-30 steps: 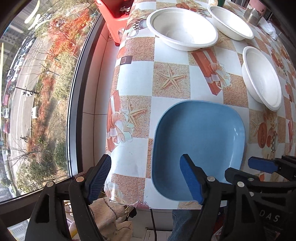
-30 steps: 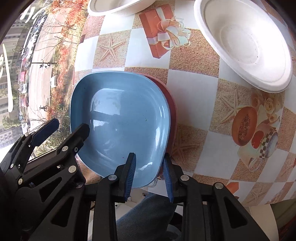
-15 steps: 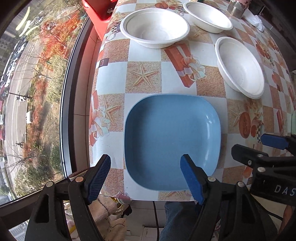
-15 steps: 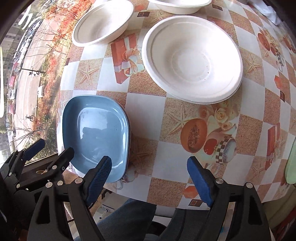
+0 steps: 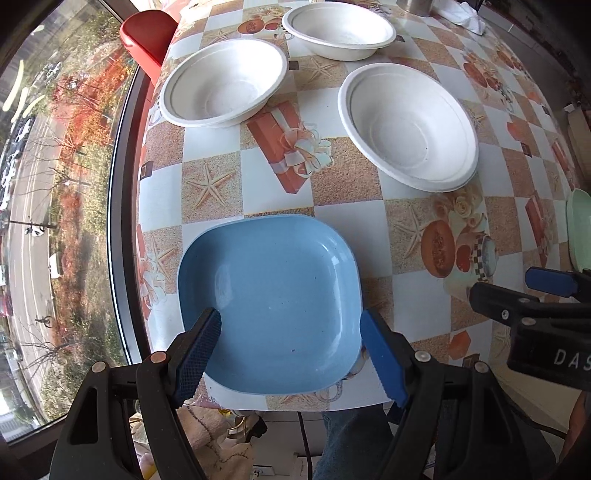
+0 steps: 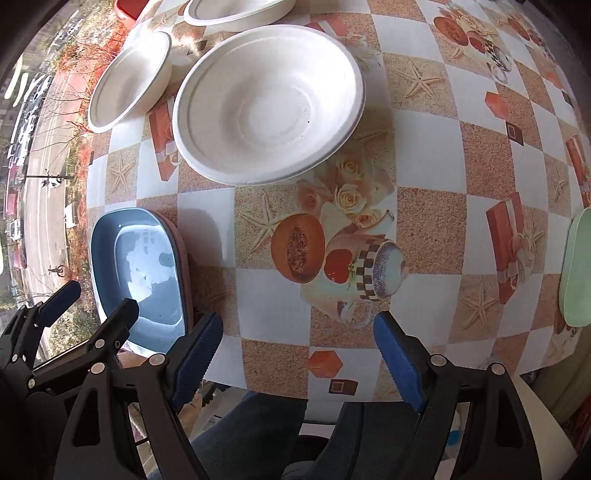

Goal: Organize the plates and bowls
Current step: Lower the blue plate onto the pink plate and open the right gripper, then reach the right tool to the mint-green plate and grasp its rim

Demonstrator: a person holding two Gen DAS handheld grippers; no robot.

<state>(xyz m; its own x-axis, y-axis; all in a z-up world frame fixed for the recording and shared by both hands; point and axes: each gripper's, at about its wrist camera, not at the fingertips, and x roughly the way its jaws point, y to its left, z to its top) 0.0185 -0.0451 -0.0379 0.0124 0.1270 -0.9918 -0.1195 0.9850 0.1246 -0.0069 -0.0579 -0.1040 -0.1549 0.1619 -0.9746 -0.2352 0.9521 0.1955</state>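
A blue square plate (image 5: 269,288) lies at the table's near left corner, stacked on a red plate whose rim (image 6: 183,251) shows at its right side. My left gripper (image 5: 290,325) hangs open above it, one finger over its left part and the other at its right edge, neither pressing. Further right, my right gripper (image 6: 297,325) is open over bare tablecloth with nothing between its fingers. Three white bowls stand beyond: a near one (image 5: 406,125) (image 6: 269,103), one at the left (image 5: 221,81) (image 6: 129,81) and a far one (image 5: 338,29). A pale green plate (image 6: 576,269) sits at the right edge.
A window (image 5: 55,221) runs along the table's left side, with a street far below. A red chair (image 5: 147,37) stands at the far left corner. A metal cup (image 5: 417,5) and white cloth (image 5: 469,18) sit at the back. A person's jeans (image 5: 351,443) show below the front edge.
My right gripper let go of the blue plate's near rim, opened wide and moved right over the tablecloth. My left gripper, still open, shifted right until it was over the blue plate.
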